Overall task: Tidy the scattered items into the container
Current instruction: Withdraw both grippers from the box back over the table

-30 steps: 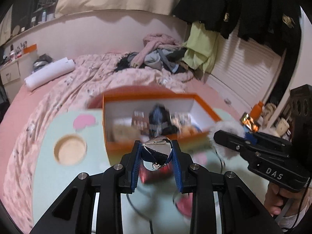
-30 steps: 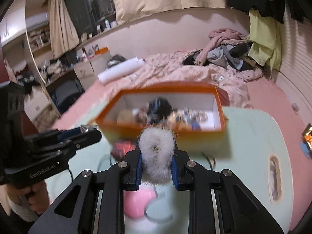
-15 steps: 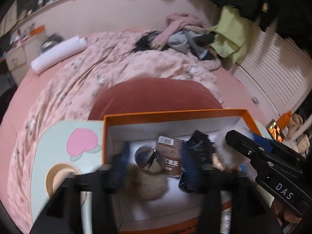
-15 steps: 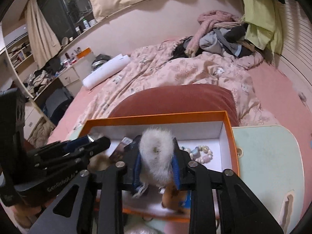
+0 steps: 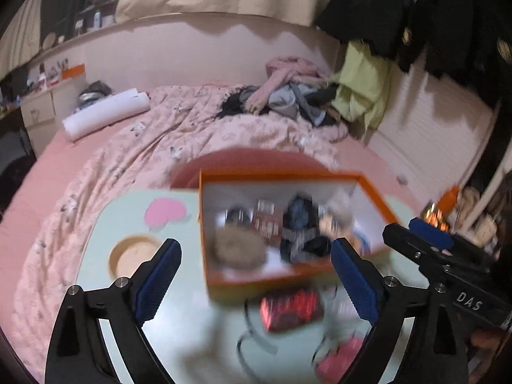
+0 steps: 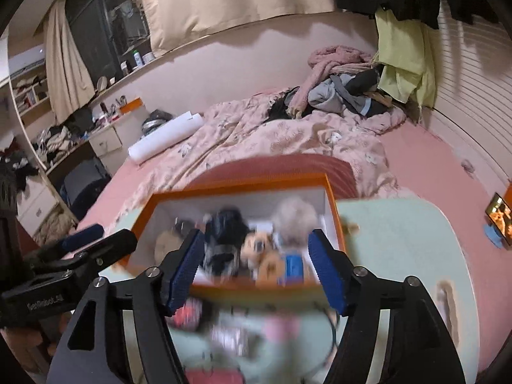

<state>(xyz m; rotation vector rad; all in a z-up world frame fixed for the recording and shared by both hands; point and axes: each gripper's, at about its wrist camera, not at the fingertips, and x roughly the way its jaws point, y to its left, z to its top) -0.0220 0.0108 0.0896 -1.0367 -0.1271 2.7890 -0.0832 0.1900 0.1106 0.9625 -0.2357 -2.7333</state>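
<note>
Both the left gripper [image 5: 256, 275] and right gripper [image 6: 257, 267] are opening, nothing between their jaws. The red foil packet [image 5: 289, 308] lies on the table just before the orange box [image 5: 220, 283]: light, crinkly (likely slippery); pinch across its middle.

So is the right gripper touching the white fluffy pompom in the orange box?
Apart. In the right wrist view the right gripper has its jaws opening with nothing between the pads; the white pompom lies beyond them inside the orange box.
</note>
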